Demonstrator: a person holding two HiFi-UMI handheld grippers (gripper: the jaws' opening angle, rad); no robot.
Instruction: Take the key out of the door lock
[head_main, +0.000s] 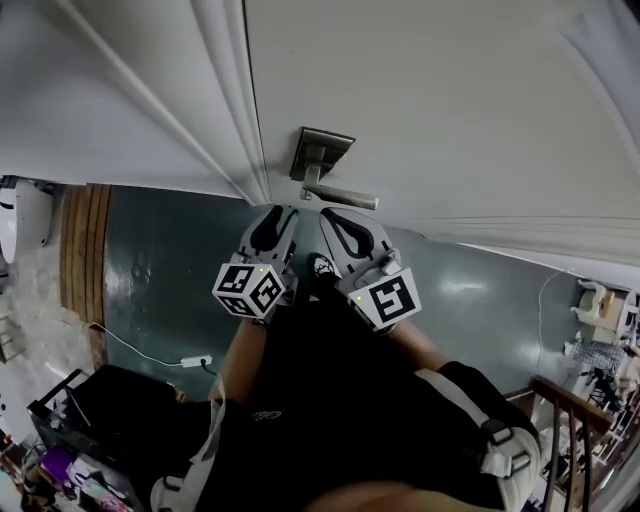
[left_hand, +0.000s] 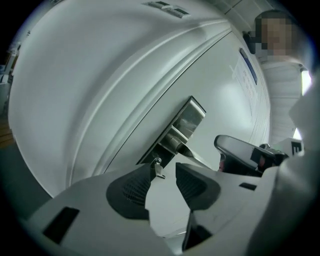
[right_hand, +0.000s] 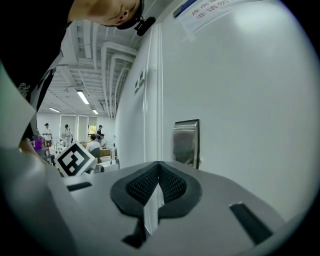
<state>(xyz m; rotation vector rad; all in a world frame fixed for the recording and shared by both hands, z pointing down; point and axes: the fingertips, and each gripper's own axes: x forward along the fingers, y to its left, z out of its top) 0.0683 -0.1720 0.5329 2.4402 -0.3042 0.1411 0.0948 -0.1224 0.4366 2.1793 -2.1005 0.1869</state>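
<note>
White door (head_main: 450, 100) fills the background ahead of you, above a dark green floor (head_main: 160, 270). Locate the key (left_hand: 158, 168): in the left gripper view it is a small metal piece at the end of the steel lock plate (left_hand: 184, 125) nearest the jaws, beyond the lever handle (head_main: 345, 196). Your left gripper (left_hand: 165, 172) is released, with its 2 jaws apart. The key sits at the mouth of the gap, just beside the tip of the jaw on that view's left. Contact between that jaw and the key cannot be confirmed. Your right gripper (right_hand: 158, 172) is clenched, its 2 jaws together with nothing between them, and it faces the door near the lock plate. In the head view, both grippers sit side by side just below the lever handle. The left gripper's marker cube (right_hand: 75, 159) shows in the right gripper view, with people in a room well behind it.
</note>
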